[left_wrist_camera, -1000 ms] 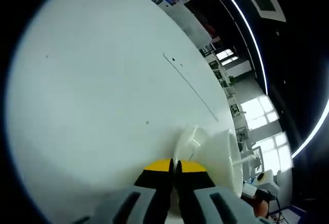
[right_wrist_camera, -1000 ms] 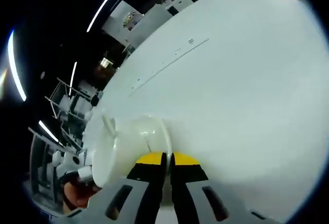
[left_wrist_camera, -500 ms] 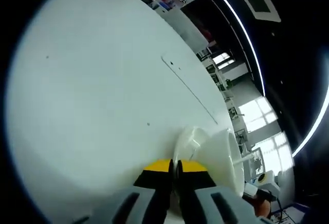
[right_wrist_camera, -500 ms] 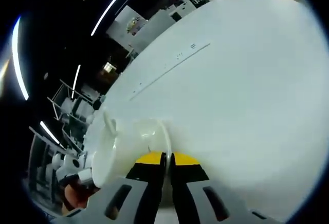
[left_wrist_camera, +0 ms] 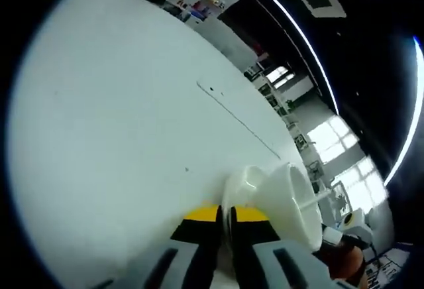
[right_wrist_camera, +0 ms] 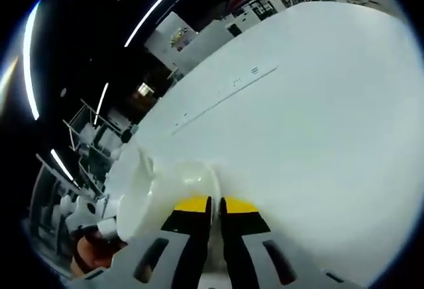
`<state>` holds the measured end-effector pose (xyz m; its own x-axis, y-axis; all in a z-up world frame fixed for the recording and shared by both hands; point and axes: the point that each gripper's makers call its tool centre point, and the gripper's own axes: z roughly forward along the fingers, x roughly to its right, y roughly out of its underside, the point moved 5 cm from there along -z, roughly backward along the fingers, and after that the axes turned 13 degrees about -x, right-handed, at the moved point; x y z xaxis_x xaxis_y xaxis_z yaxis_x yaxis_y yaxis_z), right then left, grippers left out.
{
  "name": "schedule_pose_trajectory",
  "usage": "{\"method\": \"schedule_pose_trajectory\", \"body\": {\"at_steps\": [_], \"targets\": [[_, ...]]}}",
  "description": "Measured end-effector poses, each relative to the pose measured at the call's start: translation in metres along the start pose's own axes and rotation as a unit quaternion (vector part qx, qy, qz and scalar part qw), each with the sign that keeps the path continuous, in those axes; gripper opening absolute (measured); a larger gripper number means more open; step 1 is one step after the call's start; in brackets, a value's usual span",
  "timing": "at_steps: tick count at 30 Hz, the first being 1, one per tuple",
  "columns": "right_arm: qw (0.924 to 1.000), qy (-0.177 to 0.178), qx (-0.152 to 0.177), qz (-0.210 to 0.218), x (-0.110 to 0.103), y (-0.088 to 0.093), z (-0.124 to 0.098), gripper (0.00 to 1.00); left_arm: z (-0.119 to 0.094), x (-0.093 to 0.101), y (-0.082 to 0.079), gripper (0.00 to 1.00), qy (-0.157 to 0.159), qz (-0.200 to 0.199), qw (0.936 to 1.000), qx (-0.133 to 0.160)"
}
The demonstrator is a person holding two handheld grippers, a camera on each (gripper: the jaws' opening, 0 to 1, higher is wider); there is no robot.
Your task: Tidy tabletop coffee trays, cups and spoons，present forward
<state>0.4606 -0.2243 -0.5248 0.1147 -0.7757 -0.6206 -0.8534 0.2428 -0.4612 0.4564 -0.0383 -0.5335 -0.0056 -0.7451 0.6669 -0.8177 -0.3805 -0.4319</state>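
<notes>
Fig.: two hand-held grippers carrying one white, round, shallow tray over a large white round tabletop [left_wrist_camera: 132, 123]. Left gripper view: left gripper [left_wrist_camera: 225, 219], yellow-and-black tipped, jaws pressed together on the thin rim of the white tray [left_wrist_camera: 291, 199]; tray extends to the right of the jaws, w/ a small white glossy cup [left_wrist_camera: 242, 184] seated on it just beside the pinch point. Right gripper view: right gripper [right_wrist_camera: 213, 211], same yellow/black tips, jaws likewise closed on the opposite rim of the white tray [right_wrist_camera: 142, 196], which extends to the left; the cup [right_wrist_camera: 192, 173] sits on the tray near the jaws. A hand w/ the far gripper shows beyond the tray edge in each view. A thin seam line w/ small dark marks [right_wrist_camera: 225, 93] crosses the tabletop well beyond the tray. Whether the tray rests on the tabletop or hangs just above it cannot be told. Spoons: none discernible. Judged step: two-handed transport/placing of tray toward the front. To do it well: keep both rim grips level & moving at equal pace, so the cup neither slides nor tips; lower flat, settle the tray fully on the tabletop before loosening either grip; release both sides together.
</notes>
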Motion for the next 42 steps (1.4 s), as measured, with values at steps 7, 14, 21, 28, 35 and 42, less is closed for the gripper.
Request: {"method": "schedule_pose_trajectory", "body": {"at_steps": [7, 14, 21, 28, 35, 42], "targets": [[0.9992, 0.0, 0.023, -0.033, -0.007, -0.009, -0.02, 0.1, -0.018, 0.007, -0.014, 0.1, 0.005, 0.055, 0.996, 0.07], [0.988, 0.013, 0.078, -0.133, -0.02, -0.022, -0.055, 0.12, -0.05, 0.01, -0.022, 0.1, -0.039, 0.149, 0.9798, 0.127], [0.9759, 0.003, 0.097, -0.195, -0.035, -0.016, -0.098, 0.12, -0.089, 0.012, -0.019, 0.09, -0.046, 0.177, 0.9719, 0.148], [0.9629, 0.013, 0.12, -0.242, -0.038, -0.007, -0.133, 0.14, -0.129, 0.012, -0.018, 0.09, -0.055, 0.208, 0.9602, 0.178], [0.9436, 0.024, 0.155, -0.292, -0.045, 0.002, -0.169, 0.18, -0.167, 0.015, -0.01, 0.09, -0.054, 0.24, 0.9467, 0.208], [0.9247, 0.028, 0.215, -0.313, -0.044, 0.01, -0.208, 0.19, -0.203, 0.013, -0.001, 0.09, -0.045, 0.262, 0.9351, 0.235]]}}
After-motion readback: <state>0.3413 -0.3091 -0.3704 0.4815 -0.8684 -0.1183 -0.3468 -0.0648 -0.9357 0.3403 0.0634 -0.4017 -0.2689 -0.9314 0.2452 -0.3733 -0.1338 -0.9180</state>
